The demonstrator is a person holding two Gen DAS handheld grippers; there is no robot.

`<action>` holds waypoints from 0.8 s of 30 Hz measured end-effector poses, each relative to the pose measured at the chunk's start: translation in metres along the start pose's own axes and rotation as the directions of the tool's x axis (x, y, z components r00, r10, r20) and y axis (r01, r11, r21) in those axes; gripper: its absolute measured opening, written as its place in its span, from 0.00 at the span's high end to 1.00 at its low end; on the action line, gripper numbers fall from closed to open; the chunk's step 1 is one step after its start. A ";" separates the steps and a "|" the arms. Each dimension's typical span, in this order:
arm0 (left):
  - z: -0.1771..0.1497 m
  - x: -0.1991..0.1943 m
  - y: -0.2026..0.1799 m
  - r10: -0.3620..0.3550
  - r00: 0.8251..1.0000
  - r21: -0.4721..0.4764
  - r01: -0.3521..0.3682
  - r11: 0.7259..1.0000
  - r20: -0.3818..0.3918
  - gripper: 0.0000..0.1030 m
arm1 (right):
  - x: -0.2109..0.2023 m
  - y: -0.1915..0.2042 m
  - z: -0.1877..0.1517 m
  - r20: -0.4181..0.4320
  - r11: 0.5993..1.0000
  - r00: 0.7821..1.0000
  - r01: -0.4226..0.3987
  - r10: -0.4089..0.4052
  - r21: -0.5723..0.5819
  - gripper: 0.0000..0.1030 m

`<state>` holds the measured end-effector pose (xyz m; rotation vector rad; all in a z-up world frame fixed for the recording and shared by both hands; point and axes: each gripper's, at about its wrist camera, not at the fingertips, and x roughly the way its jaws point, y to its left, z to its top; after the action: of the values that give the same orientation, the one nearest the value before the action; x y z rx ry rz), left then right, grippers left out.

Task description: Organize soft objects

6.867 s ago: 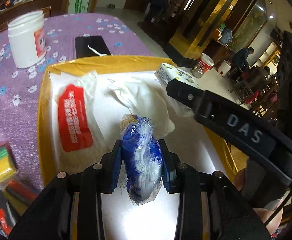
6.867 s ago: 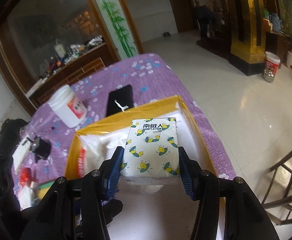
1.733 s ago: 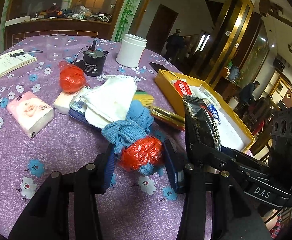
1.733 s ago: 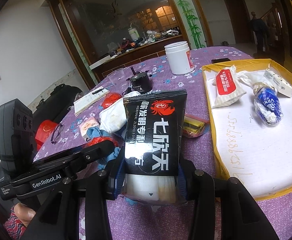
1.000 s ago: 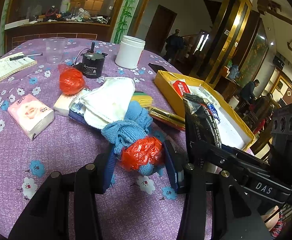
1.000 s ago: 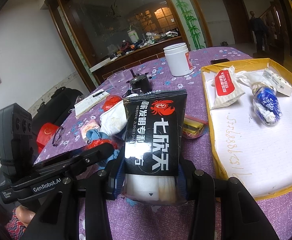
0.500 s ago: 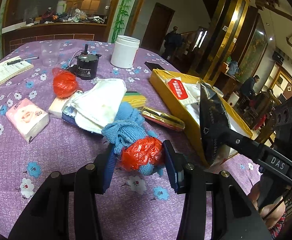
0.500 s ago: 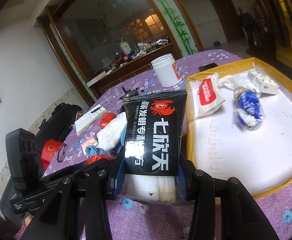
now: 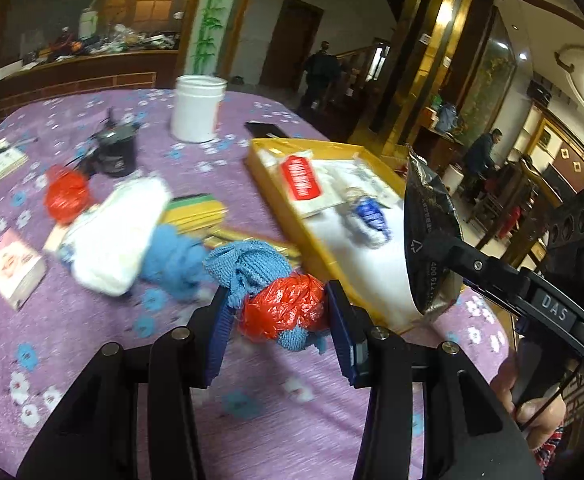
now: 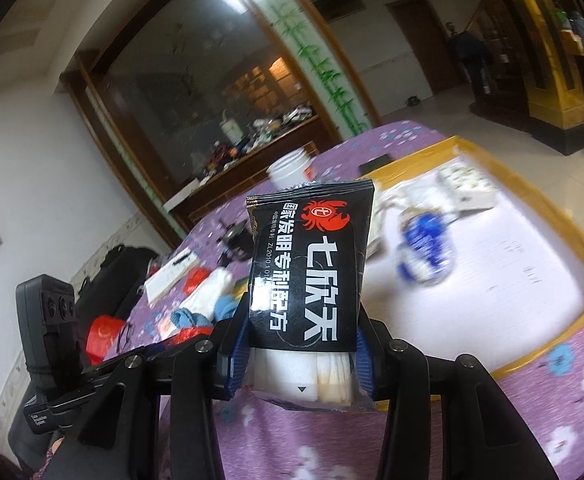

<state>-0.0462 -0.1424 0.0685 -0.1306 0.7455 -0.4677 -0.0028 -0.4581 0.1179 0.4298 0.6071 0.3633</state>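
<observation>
Over the near edge of the purple table, just short of the yellow tray, both grippers carry loads. L gripper is clamped on a red plastic bundle w/ a blue knit cloth bunched around and under it; R gripper is clamped on the lower part of a black foil packet, which stands upright above its jaws.

Handling, as I judge it: red bundle looks light, crinkly and squashy, w/ a slick film, so a grip across its fattest part, as now, suits it. The knit cloth is limp and hangs loose; whether it's pinched along w/ the bundle or only draped can't be told, so it may drop off or drag. The packet is light, w/ thin slippery foil over soft white pads visible at its clear bottom. Holding low on that padded part gives the pads something to bite; the flat top would just fold.

In the tray, toward its far end, lie a white pack w/ red label, a blue-white wrapped bundle and a tissue pack. The near half of the tray is bare white, room for both loads. More soft stuff sits mid-table: a white cloth, another red bundle and a pink tissue pack by the left edge.
</observation>
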 end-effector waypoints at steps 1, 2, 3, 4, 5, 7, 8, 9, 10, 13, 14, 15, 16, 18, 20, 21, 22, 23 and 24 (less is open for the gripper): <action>0.003 0.002 -0.006 -0.004 1.000 0.012 0.004 1.000 -0.001 0.58 | -0.003 -0.005 0.003 0.009 1.000 1.000 0.008 -0.008 0.010 0.56; 0.006 0.004 -0.014 -0.011 1.000 0.027 0.011 1.000 -0.001 0.58 | -0.006 -0.011 0.006 0.017 1.000 1.000 0.016 -0.016 0.021 0.56; 0.010 0.008 -0.022 -0.018 1.000 0.043 0.018 0.999 -0.002 0.58 | -0.010 -0.018 0.009 0.027 0.999 0.999 0.028 -0.029 0.036 0.56; 0.012 0.009 -0.027 -0.023 1.000 0.052 0.023 0.998 -0.003 0.58 | -0.011 -0.023 0.012 0.032 0.998 0.999 0.038 -0.039 0.044 0.56; 0.015 0.015 -0.037 -0.035 0.999 0.070 0.036 0.997 -0.010 0.58 | -0.012 -0.027 0.014 0.036 0.997 0.998 0.052 -0.054 0.052 0.56; 0.018 0.024 -0.050 -0.051 0.998 0.094 0.053 0.994 -0.022 0.58 | -0.015 -0.038 0.020 0.041 0.994 0.996 0.081 -0.084 0.070 0.56; 0.019 0.028 -0.055 -0.055 0.998 0.101 0.058 0.993 -0.027 0.58 | -0.015 -0.043 0.022 0.043 0.993 0.995 0.091 -0.095 0.077 0.56; 0.020 0.033 -0.061 -0.061 0.997 0.110 0.065 0.992 -0.037 0.58 | -0.014 -0.049 0.025 0.038 0.990 0.993 0.110 -0.114 0.084 0.56; 0.020 0.039 -0.068 -0.065 0.997 0.122 0.071 0.990 -0.047 0.58 | -0.012 -0.053 0.026 0.032 0.988 0.991 0.124 -0.127 0.090 0.56; 0.019 0.055 -0.084 -0.066 0.995 0.157 0.078 0.985 -0.075 0.58 | -0.007 -0.065 0.029 0.016 0.982 0.987 0.156 -0.158 0.108 0.56; 0.018 0.061 -0.088 -0.066 0.994 0.165 0.078 0.983 -0.082 0.58 | -0.005 -0.067 0.029 0.011 0.980 0.986 0.166 -0.168 0.112 0.56; 0.019 0.066 -0.091 -0.062 0.994 0.172 0.076 0.982 -0.086 0.58 | -0.002 -0.071 0.030 0.005 0.977 0.984 0.176 -0.177 0.119 0.56; 0.018 0.070 -0.093 -0.057 0.994 0.179 0.072 0.981 -0.089 0.58 | 0.000 -0.073 0.030 -0.001 0.976 0.984 0.180 -0.181 0.123 0.56; 0.017 0.078 -0.097 -0.046 0.994 0.192 0.064 0.979 -0.096 0.58 | 0.005 -0.077 0.029 -0.014 0.974 0.981 0.191 -0.191 0.123 0.56; 0.013 0.085 -0.098 -0.037 0.994 0.201 0.058 0.978 -0.104 0.58 | 0.008 -0.076 0.029 -0.011 0.973 0.979 0.204 -0.204 0.109 0.56; 0.011 0.088 -0.098 -0.034 0.993 0.206 0.056 0.977 -0.110 0.57 | 0.011 -0.075 0.029 -0.013 0.972 0.977 0.212 -0.211 0.102 0.56; 0.009 0.090 -0.099 -0.032 0.993 0.210 0.055 0.976 -0.113 0.57 | 0.013 -0.074 0.029 -0.016 0.971 0.976 0.220 -0.219 0.094 0.56; 0.006 0.093 -0.099 -0.025 0.993 0.218 0.050 0.975 -0.115 0.57 | 0.015 -0.074 0.028 -0.016 0.970 0.974 0.226 -0.226 0.088 0.56; 0.005 0.093 -0.100 -0.021 0.993 0.222 0.046 0.974 -0.115 0.57 | 0.017 -0.073 0.028 -0.018 0.968 0.971 0.239 -0.238 0.076 0.56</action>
<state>-0.0199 -0.2738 0.0415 0.0953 0.7961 -0.5916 0.0422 -0.5206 0.0947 0.4244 0.6755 0.1123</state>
